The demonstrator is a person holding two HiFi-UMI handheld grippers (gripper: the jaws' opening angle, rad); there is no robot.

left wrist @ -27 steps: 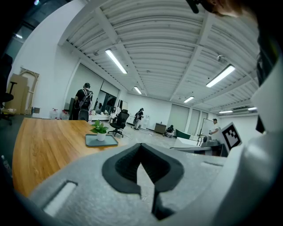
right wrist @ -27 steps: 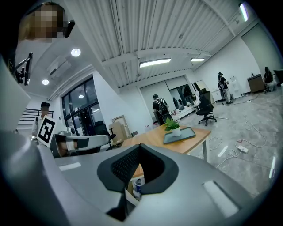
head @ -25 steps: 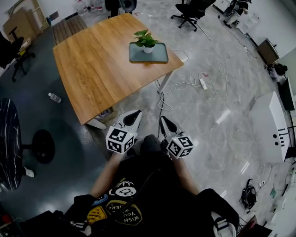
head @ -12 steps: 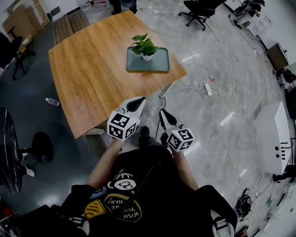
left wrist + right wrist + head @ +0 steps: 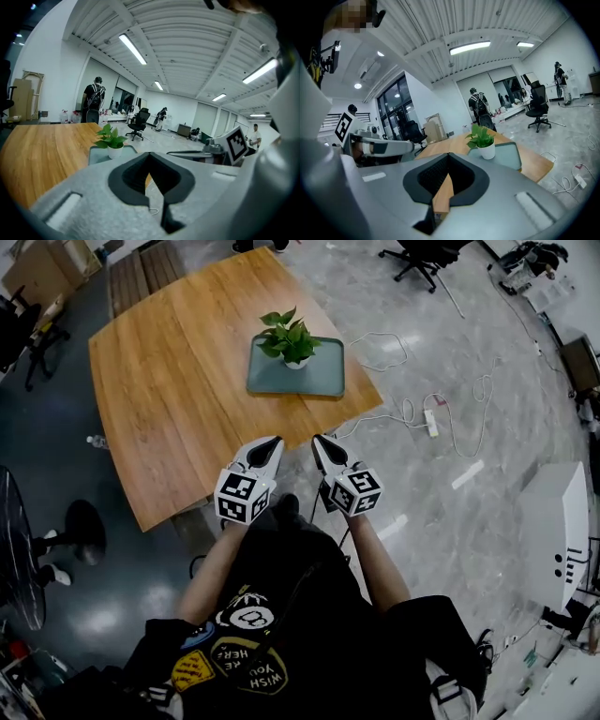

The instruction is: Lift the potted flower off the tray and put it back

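Note:
The potted flower (image 5: 289, 341), green leaves in a small white pot, stands upright on a grey-green tray (image 5: 321, 382) near the right end of a wooden table (image 5: 169, 381). My left gripper (image 5: 273, 441) and right gripper (image 5: 316, 440) hover side by side over the table's near edge, well short of the tray. Both are shut with nothing between the jaws. In the left gripper view the flower (image 5: 111, 139) and tray (image 5: 96, 152) lie ahead beyond my left gripper (image 5: 149, 155). In the right gripper view the flower (image 5: 483, 139) sits on the tray (image 5: 509, 157), past my right gripper (image 5: 449, 157).
White cables and a power strip (image 5: 432, 420) trail over the floor right of the table. A water bottle (image 5: 94, 440) lies on the floor at left, near a round black base (image 5: 84, 532). A white cabinet (image 5: 561, 532) stands at right. People (image 5: 94, 100) stand far back.
Both grippers have travelled forward from over the floor to the table's near edge. The table, tray and flower now sit closer and lower in the head view.

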